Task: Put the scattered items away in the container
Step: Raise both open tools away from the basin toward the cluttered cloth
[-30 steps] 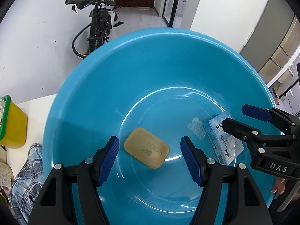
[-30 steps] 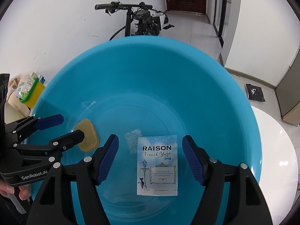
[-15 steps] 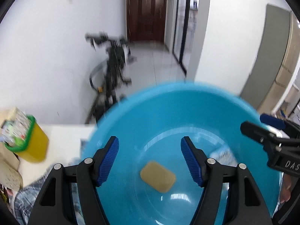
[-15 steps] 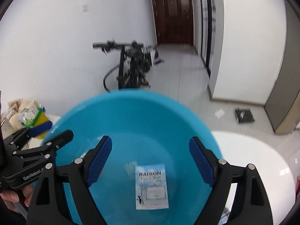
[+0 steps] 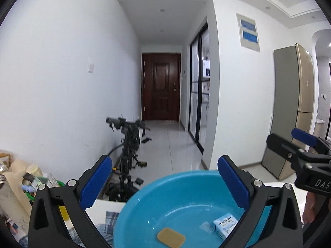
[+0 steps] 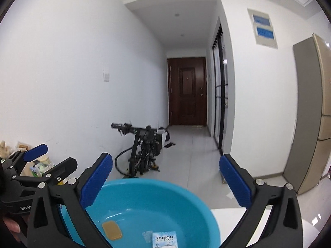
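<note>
A blue basin (image 5: 182, 184) (image 6: 144, 188) fills the bottom of both wrist views. A tan soap bar (image 5: 170, 236) (image 6: 112, 230) and a white RAISON packet (image 5: 225, 225) (image 6: 164, 239) lie on its floor, with a small clear scrap (image 6: 147, 235) between them. My left gripper (image 5: 165, 185) hovers above the basin, jaws opening wide, nothing between them. My right gripper (image 6: 165, 184) is raised the same way, jaws opening, also with nothing in them. Each gripper shows at the side of the other's view.
A white table (image 6: 233, 215) carries the basin. Clutter with a yellow bin (image 5: 62, 211) and jars sits at the left. A plaid cloth (image 5: 107, 221) lies by the basin. A bicycle (image 5: 128, 153) leans on the wall in the corridor beyond.
Both grippers rose and tilted up from looking down into the basin to looking along the corridor. Both sets of jaws spread wider. The soap and packet stayed in the basin.
</note>
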`<state>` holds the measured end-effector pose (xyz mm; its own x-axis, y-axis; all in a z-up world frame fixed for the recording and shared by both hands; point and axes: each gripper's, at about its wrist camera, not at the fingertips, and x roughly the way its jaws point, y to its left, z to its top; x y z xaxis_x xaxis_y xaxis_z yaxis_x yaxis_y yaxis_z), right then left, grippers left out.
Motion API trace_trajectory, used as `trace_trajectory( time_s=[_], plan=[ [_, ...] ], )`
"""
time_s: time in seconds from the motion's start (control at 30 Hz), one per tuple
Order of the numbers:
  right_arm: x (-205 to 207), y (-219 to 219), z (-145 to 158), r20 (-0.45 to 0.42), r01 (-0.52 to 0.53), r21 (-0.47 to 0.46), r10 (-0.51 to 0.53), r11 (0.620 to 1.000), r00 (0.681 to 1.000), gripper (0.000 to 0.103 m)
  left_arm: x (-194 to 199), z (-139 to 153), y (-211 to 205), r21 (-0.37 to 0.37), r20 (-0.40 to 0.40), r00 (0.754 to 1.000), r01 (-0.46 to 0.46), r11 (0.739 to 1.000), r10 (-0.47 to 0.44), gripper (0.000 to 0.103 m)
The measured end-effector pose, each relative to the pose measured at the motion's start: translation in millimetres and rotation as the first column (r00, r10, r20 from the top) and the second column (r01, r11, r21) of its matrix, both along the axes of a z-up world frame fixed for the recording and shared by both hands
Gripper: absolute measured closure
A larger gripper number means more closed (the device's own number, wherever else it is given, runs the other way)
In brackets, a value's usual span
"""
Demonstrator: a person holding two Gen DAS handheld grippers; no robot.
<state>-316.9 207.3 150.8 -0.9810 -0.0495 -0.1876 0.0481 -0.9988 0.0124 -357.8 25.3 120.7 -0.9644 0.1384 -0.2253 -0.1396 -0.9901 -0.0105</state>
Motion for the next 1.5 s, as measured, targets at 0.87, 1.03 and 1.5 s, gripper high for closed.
trace_trajectory(
  time_s=[0.87,1.03,1.5],
  plan=[
    [57.7,4.7,29.7,-0.016,0.000,0.030,0.001,1.000,1.000,0.000,69.7,40.7,-9.3,-0.004,-0.015,1.000,0.002,1.000,-0.002,0.000],
    [95.0,-1.4,46.9,-0.031,0.013,0.054,-0.012,0.998,0.999,0.000,108.9,59.4,-18.3,0.046,-0.046,0.999,0.024,0.999,-0.022,0.000],
    [203.9,-12.7,78.3,-0.078,0.018,0.058,-0.013,0.998,0.997,0.000,229.8,96.7,-27.3,0.024,-0.117,0.993,0.028,0.999,-0.026,0.000]
  ],
)
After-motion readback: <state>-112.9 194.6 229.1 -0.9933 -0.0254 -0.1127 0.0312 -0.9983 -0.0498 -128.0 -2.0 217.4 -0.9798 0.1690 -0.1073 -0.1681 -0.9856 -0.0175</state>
